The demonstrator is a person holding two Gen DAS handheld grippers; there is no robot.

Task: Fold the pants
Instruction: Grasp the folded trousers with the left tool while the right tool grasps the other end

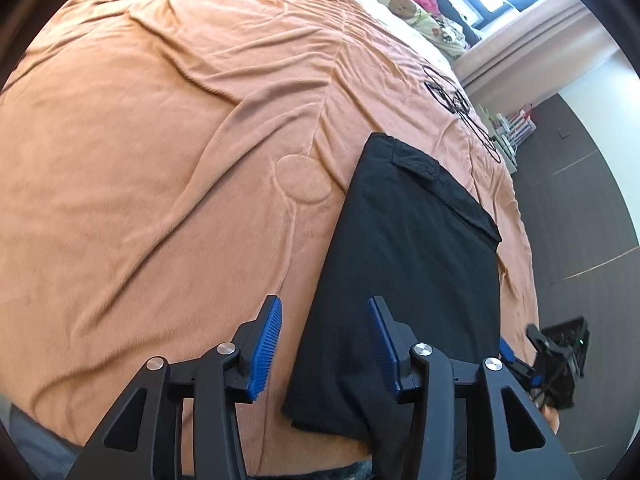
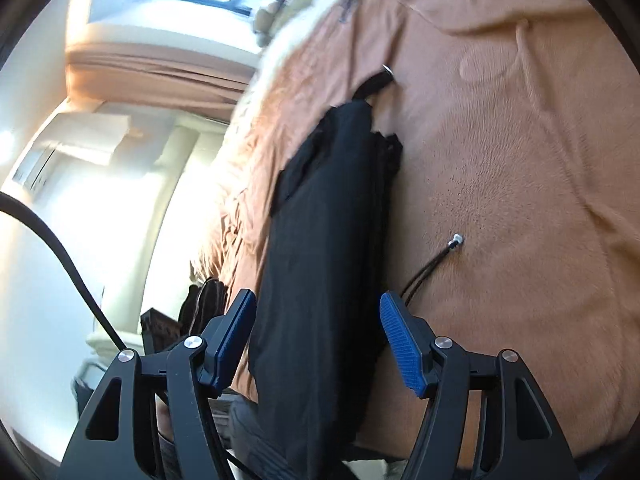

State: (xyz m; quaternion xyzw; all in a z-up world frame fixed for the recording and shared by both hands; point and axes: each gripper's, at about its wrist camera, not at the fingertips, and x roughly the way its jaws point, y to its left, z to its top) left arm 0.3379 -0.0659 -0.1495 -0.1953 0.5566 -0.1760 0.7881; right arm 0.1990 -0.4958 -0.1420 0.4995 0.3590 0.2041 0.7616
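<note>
Black pants (image 1: 404, 264) lie folded into a long strip on the orange blanket (image 1: 160, 140), a pocket flap showing at their far end. My left gripper (image 1: 326, 344) is open over the near left corner; the pants' edge runs between the pads, which do not press on it. In the right wrist view the pants (image 2: 324, 240) stretch away between the fingers of my right gripper (image 2: 320, 340), which is open and not pinching the cloth. A drawstring (image 2: 432, 264) with a metal tip sticks out on the blanket (image 2: 520, 160). The right gripper (image 1: 524, 346) also shows beside the pants' near right corner.
A black cable (image 1: 452, 96) lies coiled on the blanket beyond the pants. Pillows and a teddy-bear print (image 1: 404, 2) sit at the bed's head. The bed's edge drops to a dark floor (image 1: 580, 208) on the right, with a small shelf (image 1: 516, 124) by the wall.
</note>
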